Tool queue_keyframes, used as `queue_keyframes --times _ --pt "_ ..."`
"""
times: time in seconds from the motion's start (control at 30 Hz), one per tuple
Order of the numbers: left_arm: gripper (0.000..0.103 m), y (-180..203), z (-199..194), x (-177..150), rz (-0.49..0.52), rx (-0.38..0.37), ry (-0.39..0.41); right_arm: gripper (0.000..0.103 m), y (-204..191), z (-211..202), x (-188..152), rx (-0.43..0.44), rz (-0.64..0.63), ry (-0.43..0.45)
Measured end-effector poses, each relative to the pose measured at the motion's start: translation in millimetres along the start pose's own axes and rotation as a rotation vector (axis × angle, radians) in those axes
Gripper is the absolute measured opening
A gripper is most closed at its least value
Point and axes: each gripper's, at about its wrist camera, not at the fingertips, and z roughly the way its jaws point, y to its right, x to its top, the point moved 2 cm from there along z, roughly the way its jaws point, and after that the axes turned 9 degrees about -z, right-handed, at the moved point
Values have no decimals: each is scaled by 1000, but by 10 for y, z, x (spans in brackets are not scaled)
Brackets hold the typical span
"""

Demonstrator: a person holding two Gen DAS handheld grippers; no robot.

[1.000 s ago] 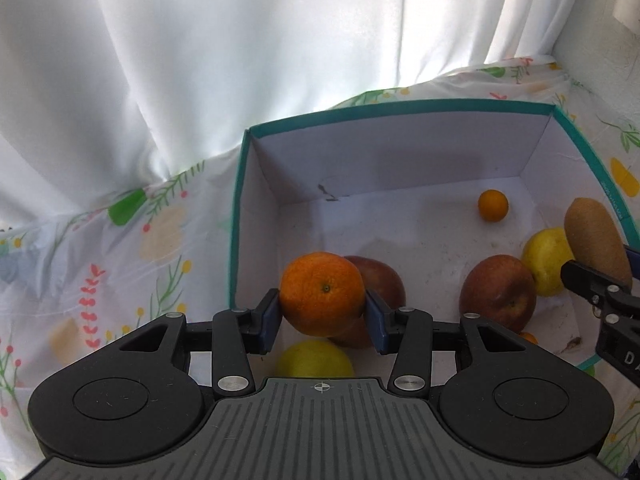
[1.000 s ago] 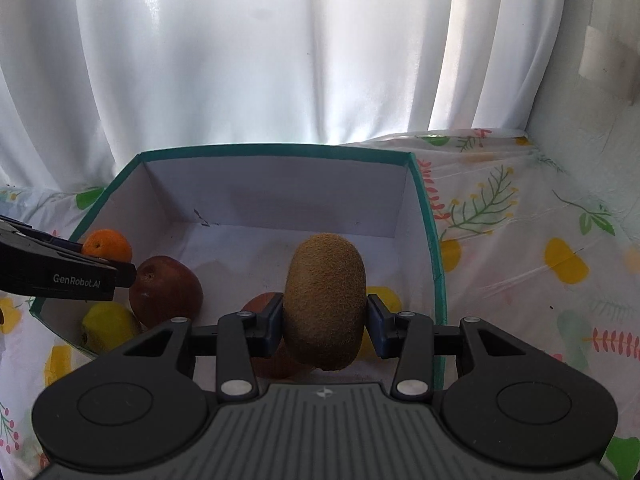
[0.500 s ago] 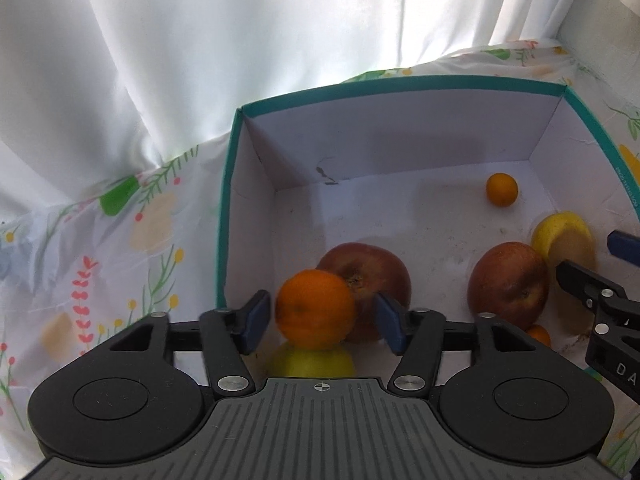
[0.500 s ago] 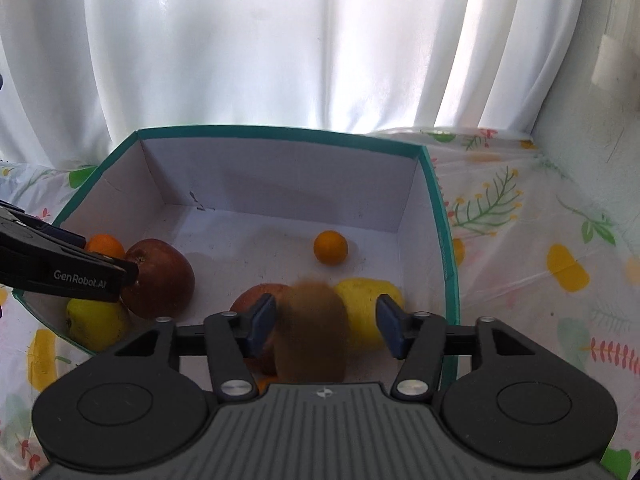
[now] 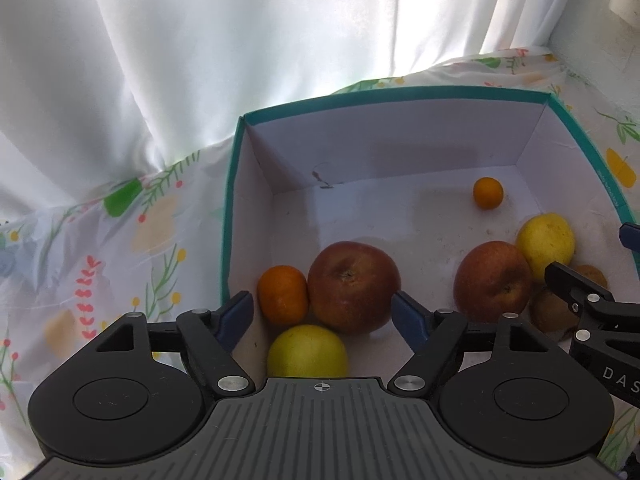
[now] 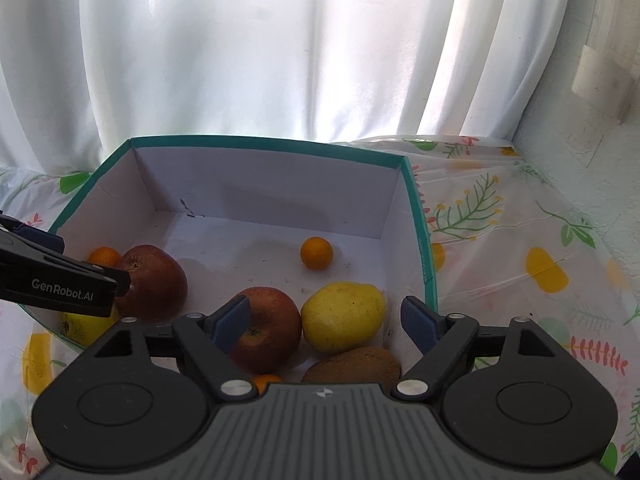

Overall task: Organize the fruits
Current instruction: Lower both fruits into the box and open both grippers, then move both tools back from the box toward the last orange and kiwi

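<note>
A teal-rimmed white box [image 5: 230, 216] [image 6: 420, 216] holds the fruit. In the left wrist view my left gripper [image 5: 322, 310] hangs over its near left corner, jaws opening, nothing pressed between them. Below it lie an orange [image 5: 282, 294], a red apple [image 5: 354, 286] and a yellow-green apple [image 5: 306, 350]. In the right wrist view my right gripper [image 6: 326, 318] is over the box's near right corner, jaws opening and holding nothing. A brown kiwi [image 6: 352, 364] lies on the box floor under it, beside a red apple [image 6: 266, 328] and a yellow fruit [image 6: 344, 316].
A small orange [image 6: 316, 253] sits alone toward the back of the box, and another peeks out at the near edge [image 6: 266, 382]. A floral plastic tablecloth [image 6: 520, 248] covers the table. White curtains [image 5: 240, 60] hang close behind, with a wall at the right.
Both grippers opened. The orange dropped from the left gripper to the box floor beside the red apple. The kiwi fell from the right gripper and now lies on the floor by the yellow fruit.
</note>
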Motion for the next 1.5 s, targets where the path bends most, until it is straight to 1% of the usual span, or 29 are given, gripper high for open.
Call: queue_keyframes --times 0.3,0.43,0.5,0.7,0.77,0.9,1.0,1.17,1.33,1.5 --pt "82 -68 -182 -68 -13 -17 23 87 -5 -212 12 -19 12 37" --pt "82 -104 -308 -153 -10 -29 40 92 -15 -391 -14 -32 20 67" --pt "85 -128 -378 -214 -8 -14 60 95 -37 -496 -52 -31 20 87" --pt "84 -192 -590 -398 -9 -21 88 96 -148 -800 -256 -24 24 100" --pt "85 -197 -664 -486 1 -32 101 96 -193 -888 -348 -25 24 93" --pt "85 -195 -719 -683 25 -43 95 97 -281 -1031 -561 -16 30 69" --pt "85 -170 -678 -851 52 -46 70 97 -346 -1063 -730 11 31 34" --pt "84 -136 -519 -1068 77 -50 -3 97 -480 -1036 -984 32 29 -44" --pt "84 -88 -463 -1196 96 -65 -31 97 -648 -1074 -1158 60 12 -91" --pt "84 -29 -412 -1259 116 -81 -48 97 -767 -1104 -1230 75 -10 -116"
